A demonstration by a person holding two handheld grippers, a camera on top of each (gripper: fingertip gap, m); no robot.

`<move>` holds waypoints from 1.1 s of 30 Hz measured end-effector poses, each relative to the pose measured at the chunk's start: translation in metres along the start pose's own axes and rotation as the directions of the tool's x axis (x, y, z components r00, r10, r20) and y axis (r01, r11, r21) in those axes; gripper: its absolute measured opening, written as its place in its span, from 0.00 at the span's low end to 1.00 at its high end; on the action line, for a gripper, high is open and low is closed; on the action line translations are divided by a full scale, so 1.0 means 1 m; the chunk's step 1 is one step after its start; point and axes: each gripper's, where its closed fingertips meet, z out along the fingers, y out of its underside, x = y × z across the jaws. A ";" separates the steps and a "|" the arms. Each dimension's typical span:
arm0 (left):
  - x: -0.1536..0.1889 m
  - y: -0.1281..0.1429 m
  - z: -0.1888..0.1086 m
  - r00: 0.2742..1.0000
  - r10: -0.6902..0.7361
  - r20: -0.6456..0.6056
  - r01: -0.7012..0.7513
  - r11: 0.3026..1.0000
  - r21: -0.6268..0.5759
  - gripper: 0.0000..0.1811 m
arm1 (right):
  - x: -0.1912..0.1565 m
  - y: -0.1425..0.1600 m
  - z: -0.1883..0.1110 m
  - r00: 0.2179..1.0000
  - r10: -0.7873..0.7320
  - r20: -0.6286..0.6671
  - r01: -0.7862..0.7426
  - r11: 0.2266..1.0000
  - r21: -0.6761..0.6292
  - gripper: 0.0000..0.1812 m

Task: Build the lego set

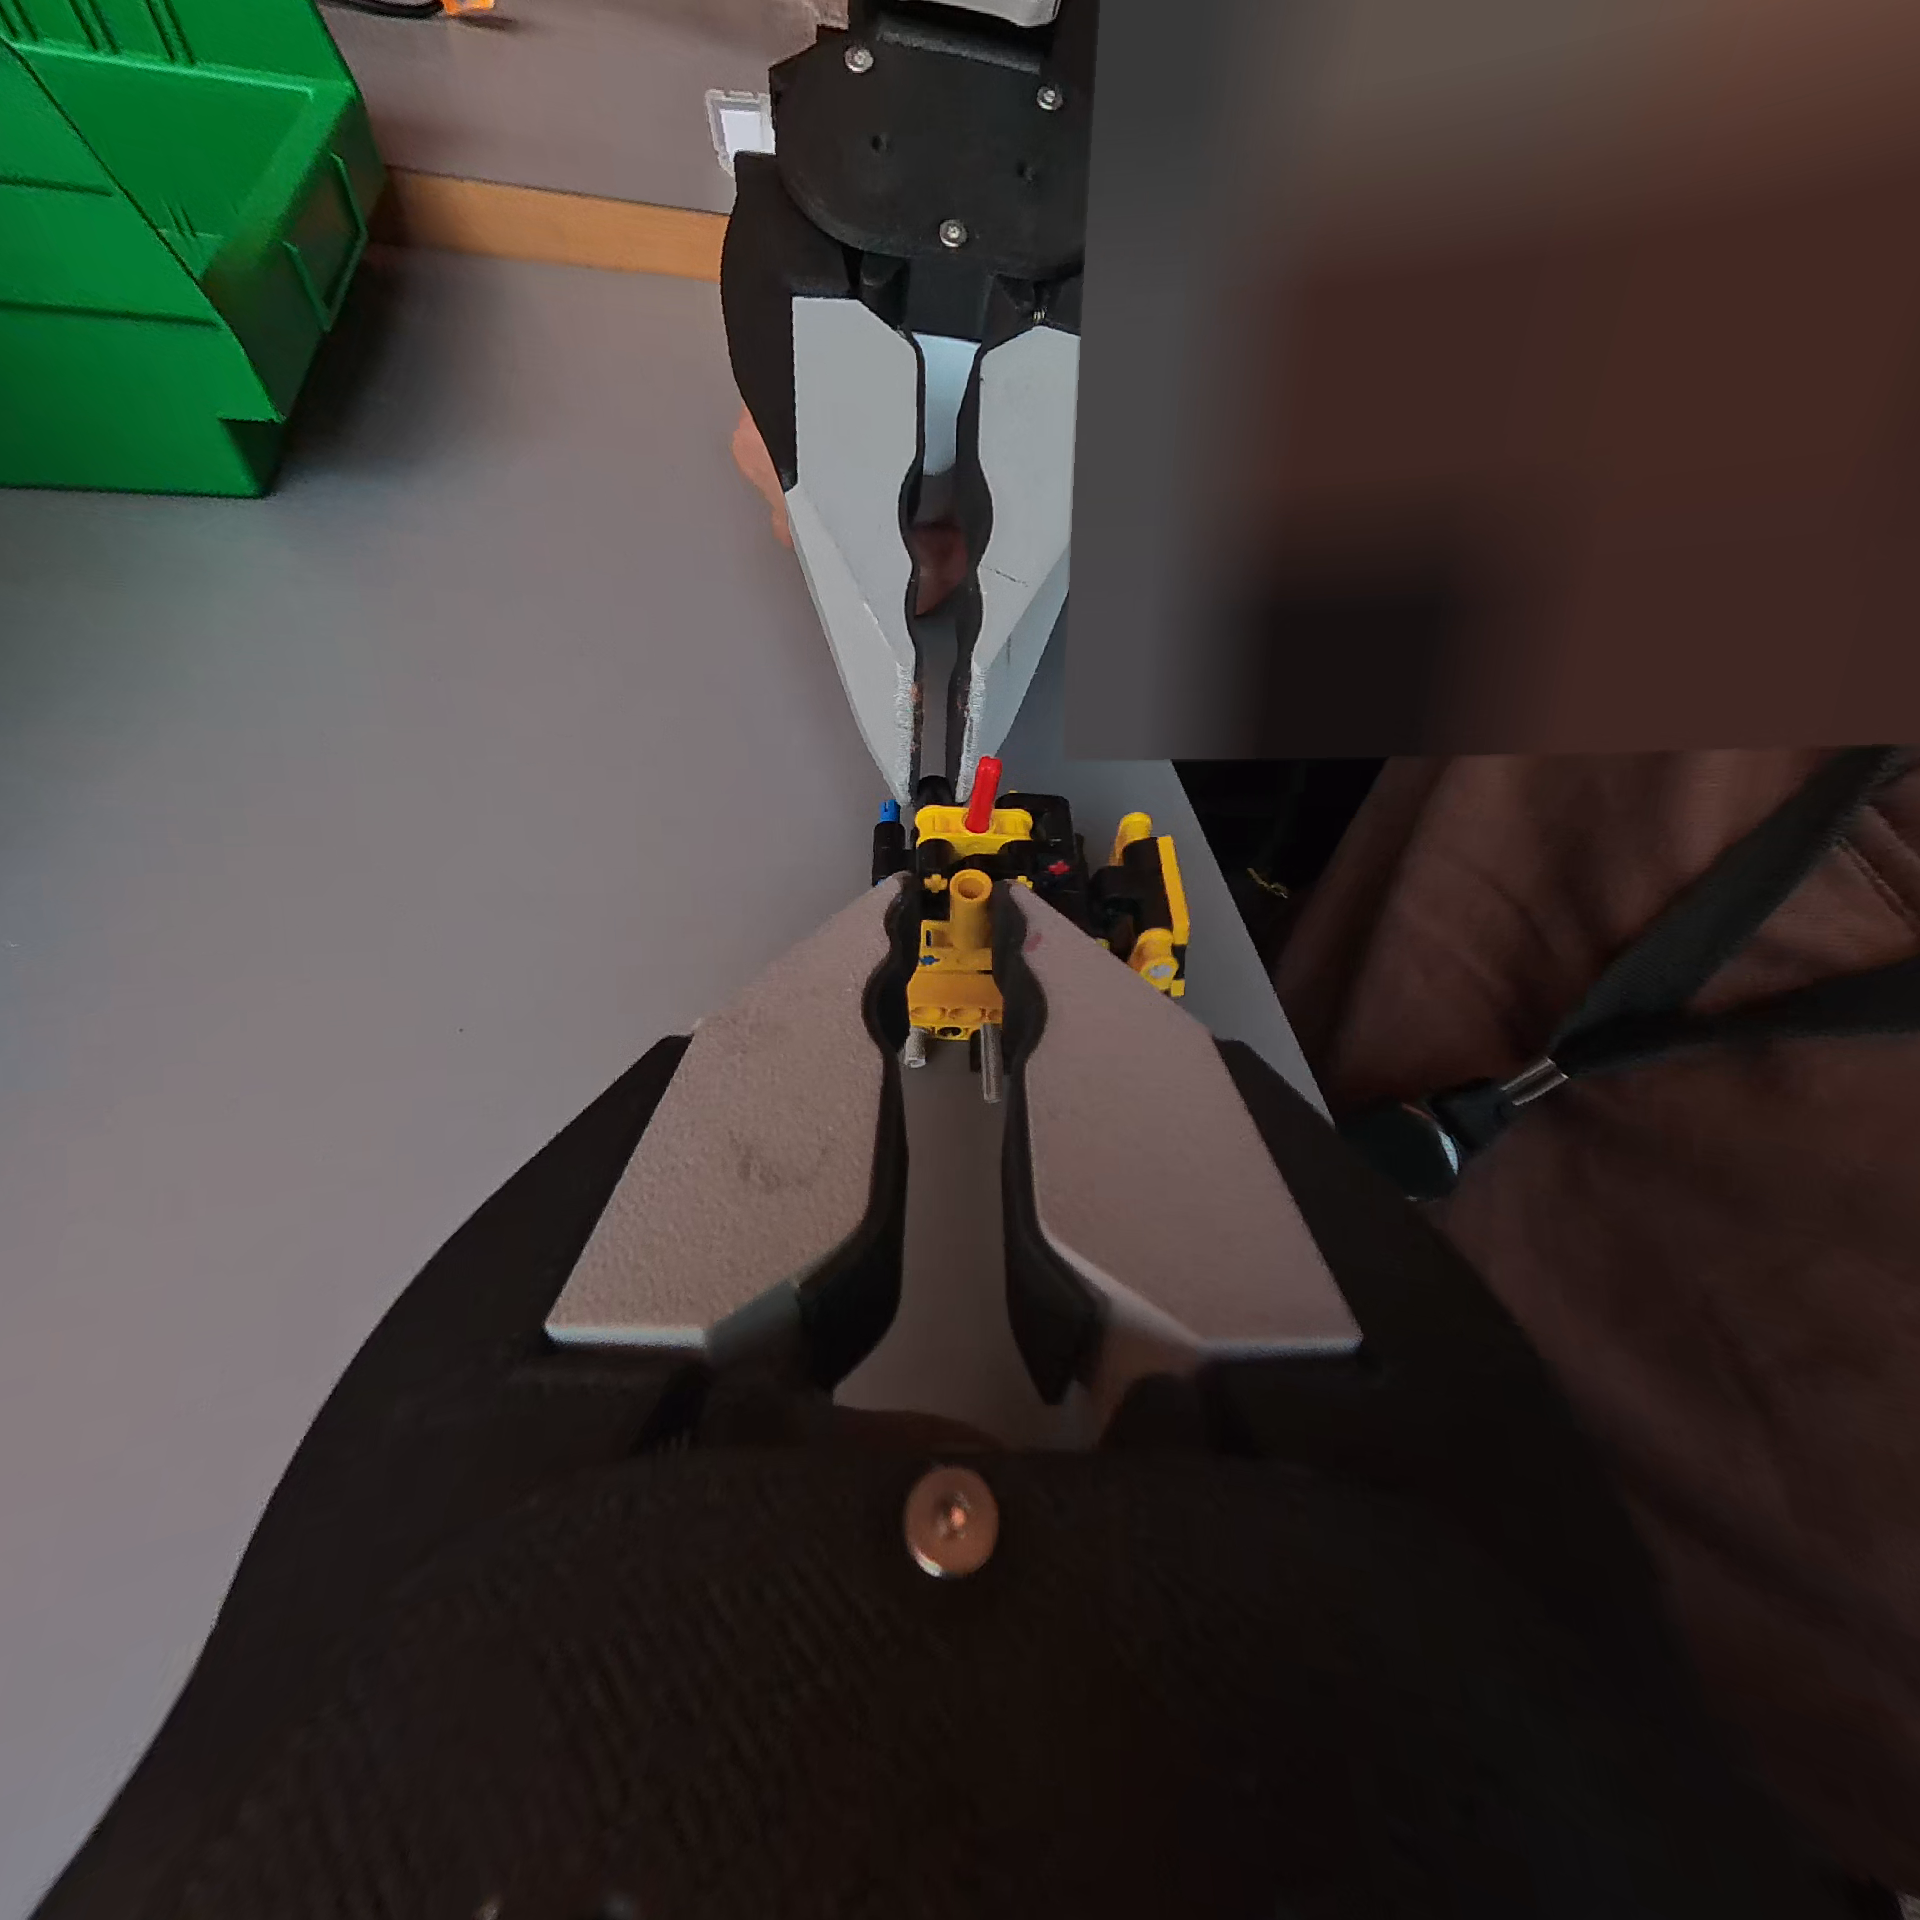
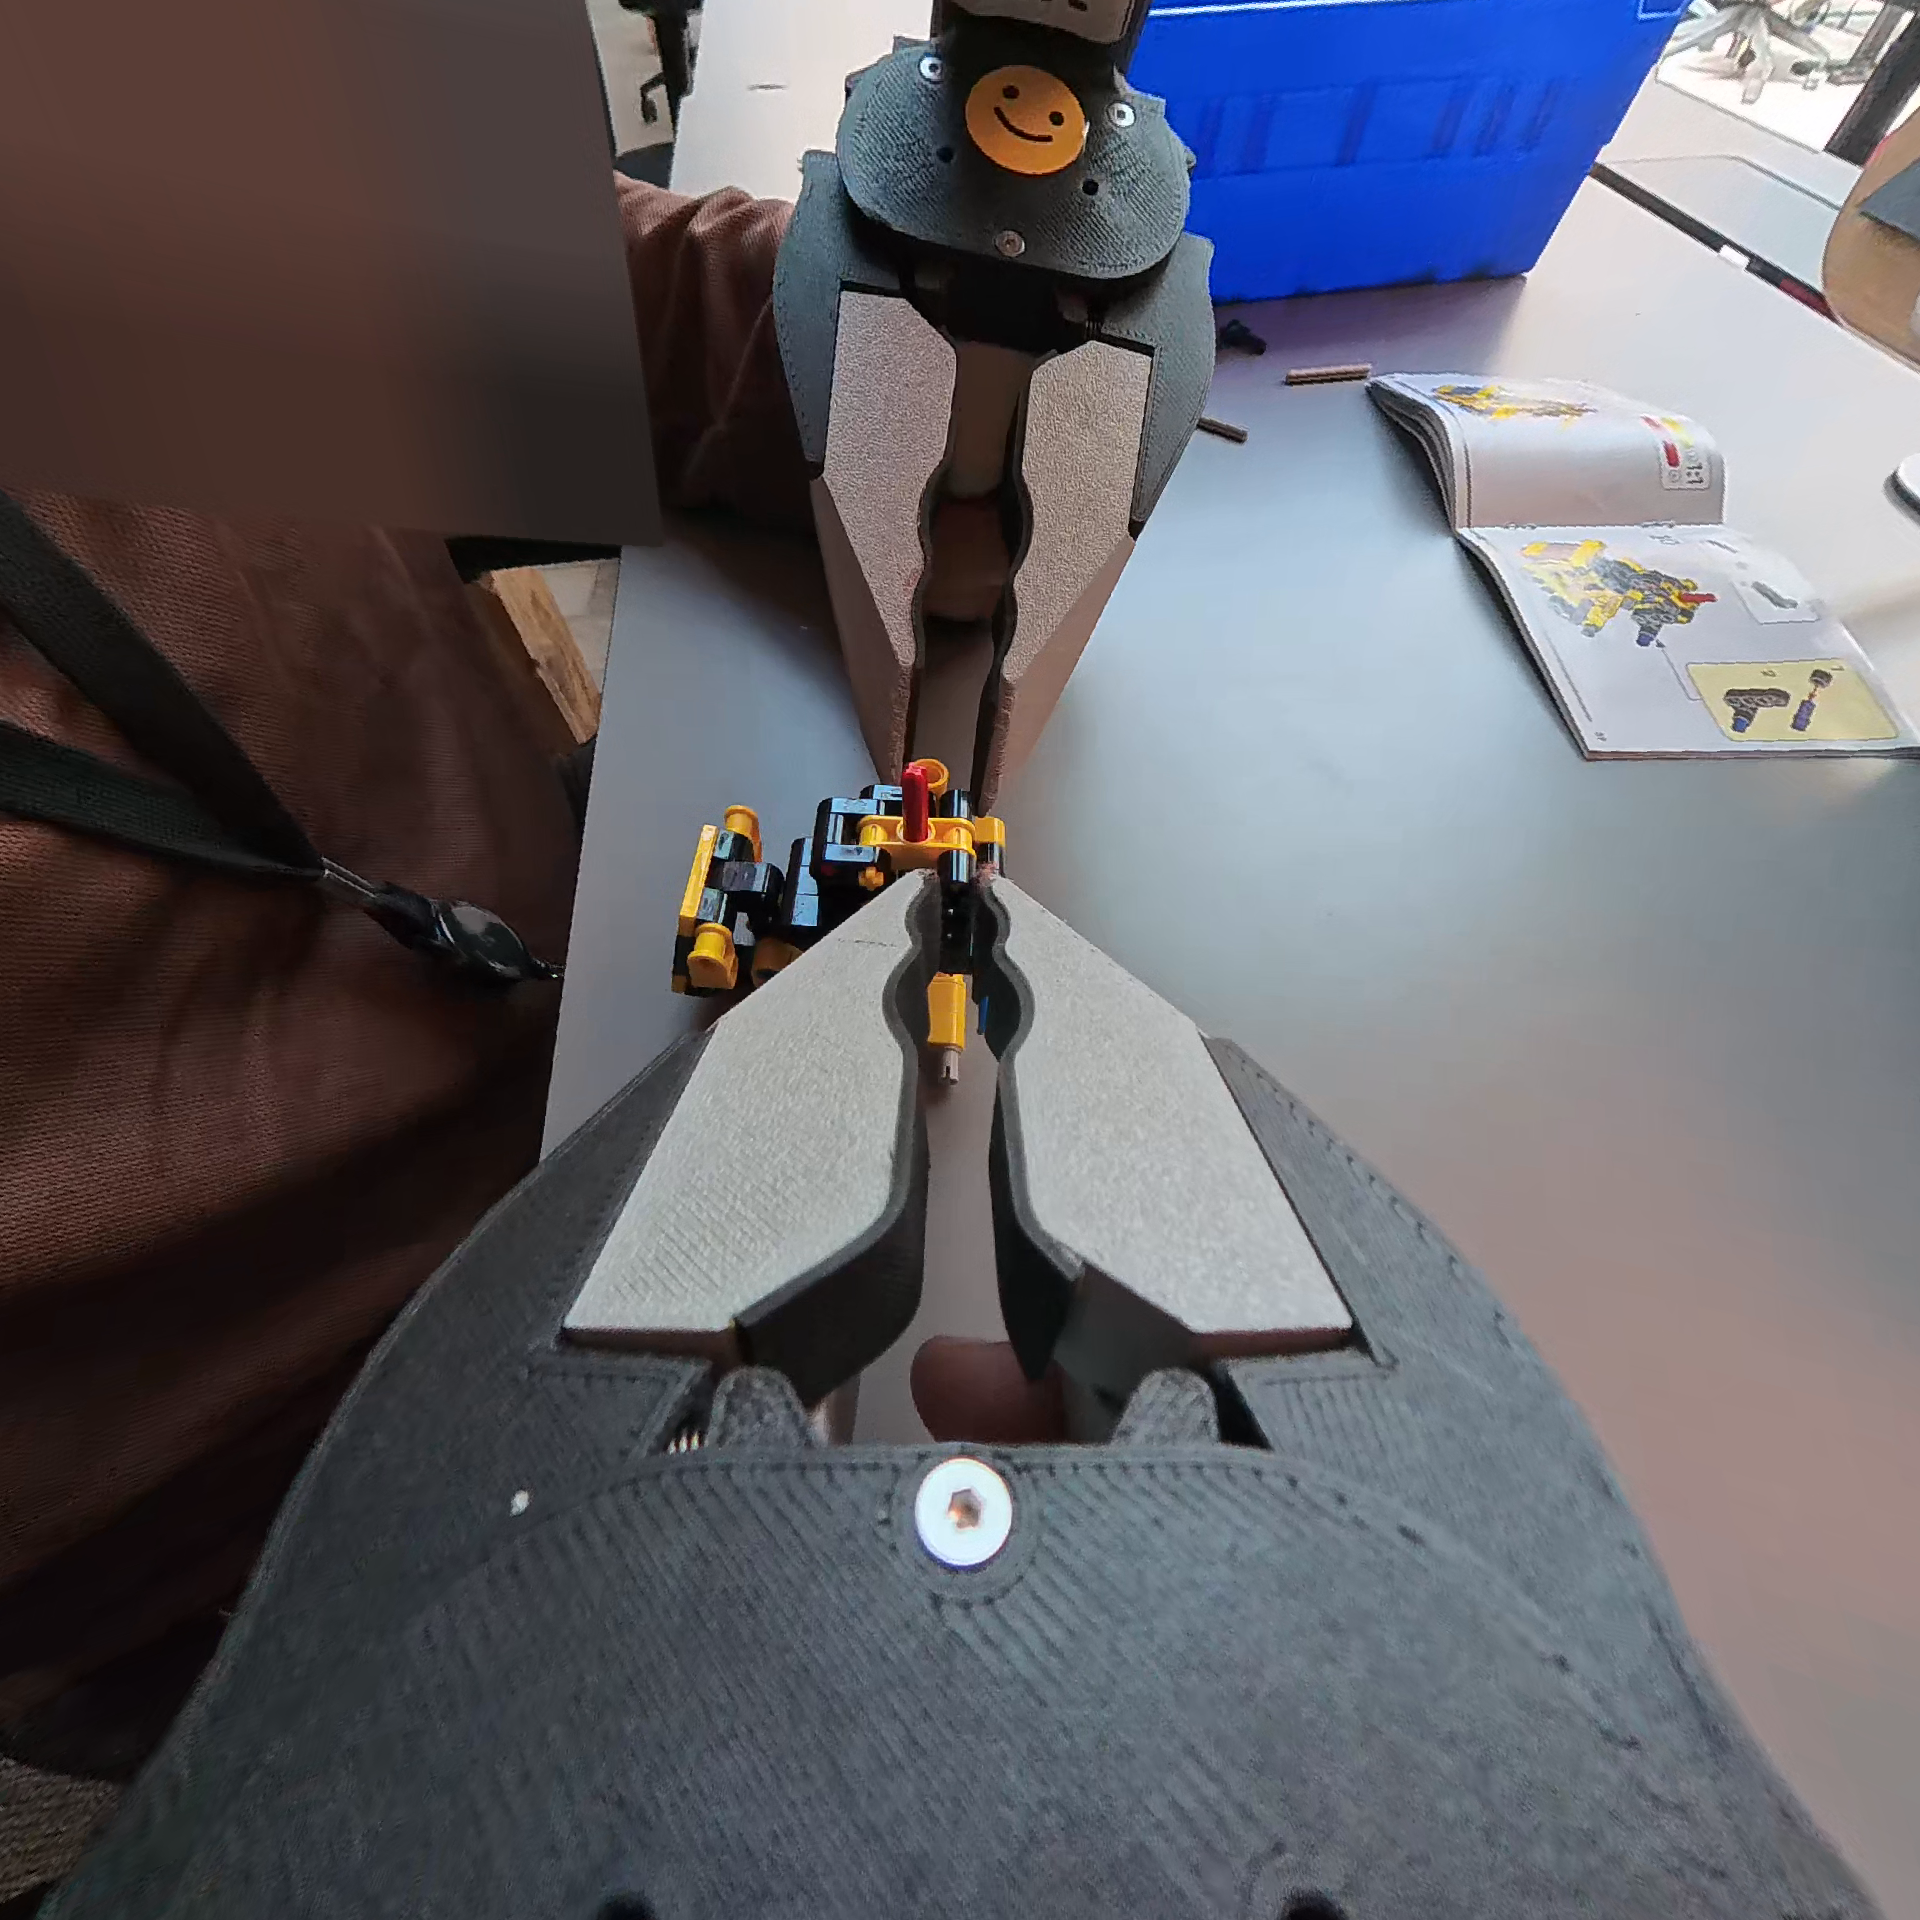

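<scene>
A small yellow and black lego model [image 1: 1143, 894] sits near the table's edge, with a red pin [image 1: 982, 792] standing up from its top. My left gripper [image 1: 951, 888] is shut on the model's yellow end. My right gripper [image 1: 935, 774] faces it from the far side, shut on the model's black end. In the right wrist view the model [image 2: 831, 852] and the red pin [image 2: 914, 800] lie between my right gripper [image 2: 951, 878] and my left gripper [image 2: 940, 790], which carries a smiley sticker. A wheeled section of the model juts out sideways towards the person.
A green bin [image 1: 156, 260] stands at the far left. A blue crate [image 2: 1382, 145] and an open instruction booklet [image 2: 1621, 561] lie on the grey table [image 2: 1299, 883]. The table's edge runs beside the model, with a person's brown garment and black strap [image 2: 156, 790] beyond it. The tips of both grippers are at nearly the same place.
</scene>
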 end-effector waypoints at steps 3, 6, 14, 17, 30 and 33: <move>0.000 0.000 -0.001 1.000 0.006 0.010 -0.006 1.000 -0.001 0.06 | 0.001 0.000 0.000 1.000 0.001 -0.006 -0.001 1.000 0.003 0.02; -0.001 0.000 0.000 1.000 -0.008 0.016 0.008 1.000 -0.001 0.04 | 0.001 0.002 -0.003 1.000 0.017 0.010 -0.017 1.000 0.001 0.04; -0.009 0.008 -0.012 0.997 -0.005 0.075 0.009 0.999 -0.050 0.13 | 0.004 0.019 -0.007 0.999 0.032 -0.019 -0.034 0.995 -0.093 0.11; -0.013 0.015 -0.011 0.995 -0.095 0.041 0.098 0.993 -0.061 0.13 | 0.002 0.026 -0.001 0.999 0.018 -0.028 -0.022 0.988 -0.156 0.10; -0.010 0.022 -0.006 0.981 -0.192 0.008 0.192 0.976 -0.104 0.07 | 0.000 0.027 0.008 0.998 -0.019 -0.057 0.008 0.983 -0.183 0.04; -0.010 0.025 -0.009 0.980 -0.198 0.014 0.199 0.973 -0.113 0.12 | 0.002 0.027 0.009 0.996 -0.026 -0.084 0.010 0.982 -0.189 0.03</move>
